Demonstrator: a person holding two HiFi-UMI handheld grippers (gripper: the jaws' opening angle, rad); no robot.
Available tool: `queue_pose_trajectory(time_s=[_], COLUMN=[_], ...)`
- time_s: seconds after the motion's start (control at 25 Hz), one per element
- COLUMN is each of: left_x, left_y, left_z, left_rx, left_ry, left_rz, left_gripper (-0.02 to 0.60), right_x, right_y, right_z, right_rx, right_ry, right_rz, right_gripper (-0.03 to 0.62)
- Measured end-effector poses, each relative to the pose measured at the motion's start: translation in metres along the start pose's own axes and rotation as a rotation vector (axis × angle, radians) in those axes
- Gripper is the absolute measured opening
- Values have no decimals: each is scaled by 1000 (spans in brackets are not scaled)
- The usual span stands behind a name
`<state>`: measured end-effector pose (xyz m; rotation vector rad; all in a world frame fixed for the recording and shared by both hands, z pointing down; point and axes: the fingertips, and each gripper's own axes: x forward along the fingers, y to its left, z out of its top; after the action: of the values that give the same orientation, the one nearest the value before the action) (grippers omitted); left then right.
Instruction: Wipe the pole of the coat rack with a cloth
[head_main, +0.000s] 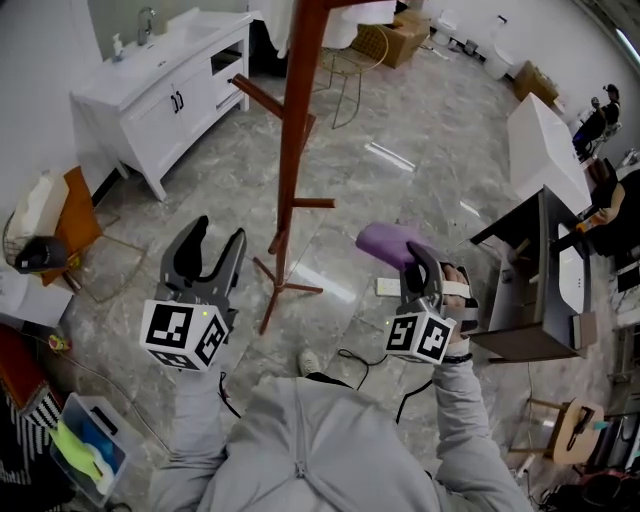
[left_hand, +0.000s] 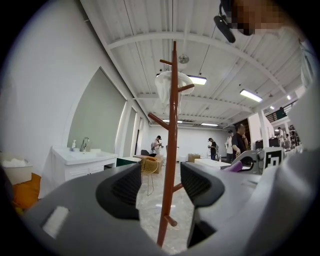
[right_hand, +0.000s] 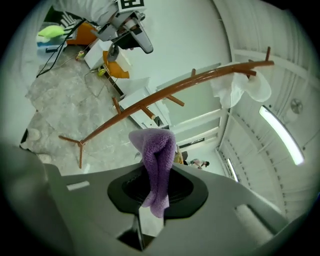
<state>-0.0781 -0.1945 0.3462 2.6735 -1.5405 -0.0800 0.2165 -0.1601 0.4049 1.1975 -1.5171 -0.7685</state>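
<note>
Right gripper, at the lower right of the head view, is clamped on a purple cloth, and the cloth's lower end vanishes between the jaws. We hold the left gripper at lower left with its jaws apart and empty. In its own view the pole of the coat rack shows in the gap, well beyond. The cloth is near the pole, not touching it. The head view's upper edge cuts off the pole's top. The left gripper's body hides its feet in that gripper's view. A white item we cannot identify hangs near the top.
</note>
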Motion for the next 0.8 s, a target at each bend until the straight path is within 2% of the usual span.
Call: queue_pose_trajectory(time_s=[0.2, 0.48, 0.8], left_x=[-6, -22, -44], left_y=[5, 22, 41], left_z=[2, 0, 0], left_rx=[17, 29, 31], left_ry=[15, 33, 43], left_rz=[14, 67, 137], left_gripper=[267, 267, 267], right_x=[-2, 10, 27], right_y=[24, 64, 49], right_z=[7, 69, 146], right_rx=[149, 285, 422], right_ry=[-21, -153, -335], right_rz=[57, 171, 206], right_gripper=[55, 55, 55])
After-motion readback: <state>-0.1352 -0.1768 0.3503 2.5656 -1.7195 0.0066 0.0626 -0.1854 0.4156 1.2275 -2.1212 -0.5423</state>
